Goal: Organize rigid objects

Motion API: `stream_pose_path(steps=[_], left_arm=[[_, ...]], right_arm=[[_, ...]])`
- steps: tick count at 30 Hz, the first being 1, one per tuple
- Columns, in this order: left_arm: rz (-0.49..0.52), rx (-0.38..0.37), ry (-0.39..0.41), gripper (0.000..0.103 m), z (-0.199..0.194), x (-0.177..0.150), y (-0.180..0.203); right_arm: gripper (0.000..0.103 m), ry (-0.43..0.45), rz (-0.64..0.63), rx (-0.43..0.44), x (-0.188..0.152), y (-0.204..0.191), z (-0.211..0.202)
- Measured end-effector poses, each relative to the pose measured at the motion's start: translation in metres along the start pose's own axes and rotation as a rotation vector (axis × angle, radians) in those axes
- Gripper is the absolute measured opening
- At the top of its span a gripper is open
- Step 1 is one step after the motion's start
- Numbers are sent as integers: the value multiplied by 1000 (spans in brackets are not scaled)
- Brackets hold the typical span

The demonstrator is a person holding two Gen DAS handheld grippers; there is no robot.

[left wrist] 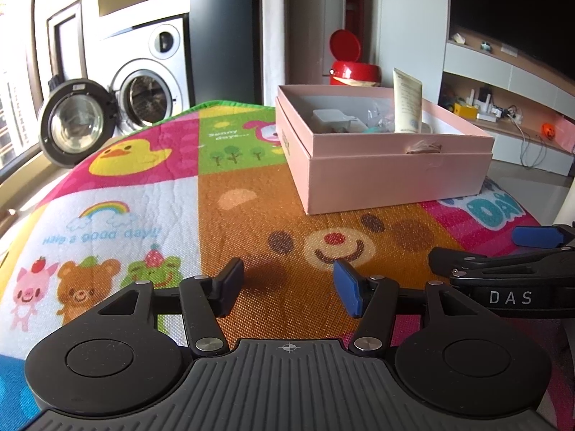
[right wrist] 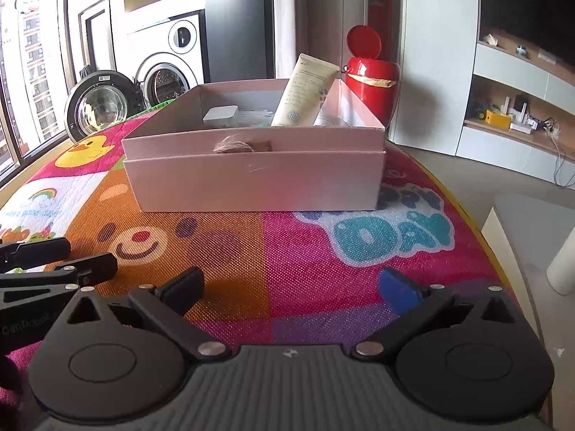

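Left wrist view, pink box point(left wrist: 388, 176) contents partly hidden, tube point(left wrist: 407, 102) upright.

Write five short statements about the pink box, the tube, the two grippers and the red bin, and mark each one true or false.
1. The cream tube stands leaning inside the pink box. True.
2. The left gripper is shut on the tube. False: it is open and empty, above the play mat.
3. The right gripper is open and holds nothing. True.
4. The red bin behind the box has its lid closed. False: the round lid is flipped up.
5. The washing machine door is shut. False: the door hangs open.
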State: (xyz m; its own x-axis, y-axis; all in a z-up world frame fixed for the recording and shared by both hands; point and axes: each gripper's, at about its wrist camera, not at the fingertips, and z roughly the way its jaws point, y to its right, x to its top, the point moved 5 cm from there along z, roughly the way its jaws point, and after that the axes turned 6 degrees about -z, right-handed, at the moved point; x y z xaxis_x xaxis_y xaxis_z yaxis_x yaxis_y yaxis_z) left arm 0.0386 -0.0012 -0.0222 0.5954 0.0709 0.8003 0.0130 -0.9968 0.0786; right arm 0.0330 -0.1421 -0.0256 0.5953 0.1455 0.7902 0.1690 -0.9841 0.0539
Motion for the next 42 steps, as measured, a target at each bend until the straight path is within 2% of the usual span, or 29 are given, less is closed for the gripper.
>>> stream_pose_path(steps=[42], left_arm=[[4,3,0,61,-2,-2,2]], right_arm=[[103,-2,-1,-3,-1,-2,0]])
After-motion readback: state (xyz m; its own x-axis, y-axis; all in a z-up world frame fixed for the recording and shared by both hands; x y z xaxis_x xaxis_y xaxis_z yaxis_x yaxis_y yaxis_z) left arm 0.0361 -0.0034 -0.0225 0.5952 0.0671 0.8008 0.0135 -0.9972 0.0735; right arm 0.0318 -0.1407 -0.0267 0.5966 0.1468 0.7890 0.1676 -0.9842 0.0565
